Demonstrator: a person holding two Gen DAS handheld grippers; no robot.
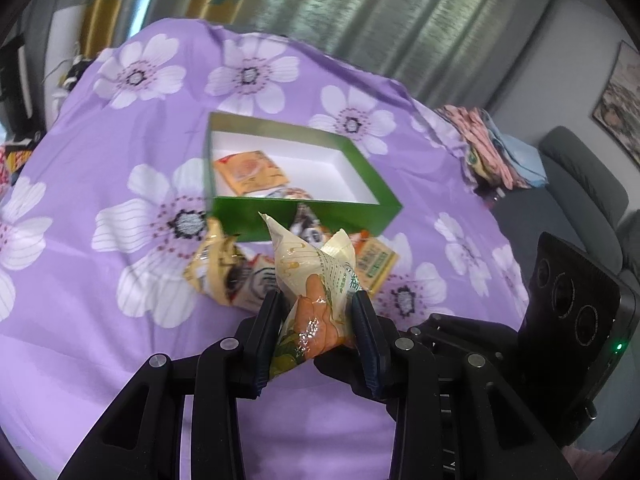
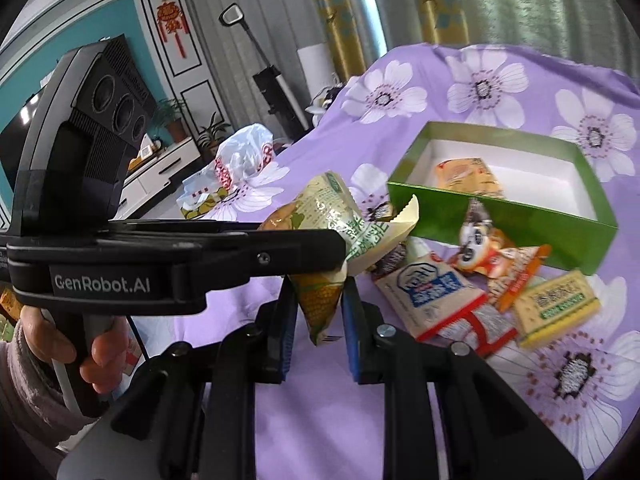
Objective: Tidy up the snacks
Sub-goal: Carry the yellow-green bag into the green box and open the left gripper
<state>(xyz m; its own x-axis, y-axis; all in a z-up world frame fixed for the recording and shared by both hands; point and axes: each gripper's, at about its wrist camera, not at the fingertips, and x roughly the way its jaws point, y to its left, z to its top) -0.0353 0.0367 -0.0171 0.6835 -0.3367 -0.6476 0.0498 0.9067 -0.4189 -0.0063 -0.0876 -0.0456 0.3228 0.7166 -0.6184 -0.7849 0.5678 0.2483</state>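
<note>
My left gripper is clamped on a cream-and-orange crinkly plastic snack packet, its long axis pointing ahead toward the green cardboard box just beyond. My right gripper pinches a yellow-green corn-print packet; the box lies ahead-right.
</note>
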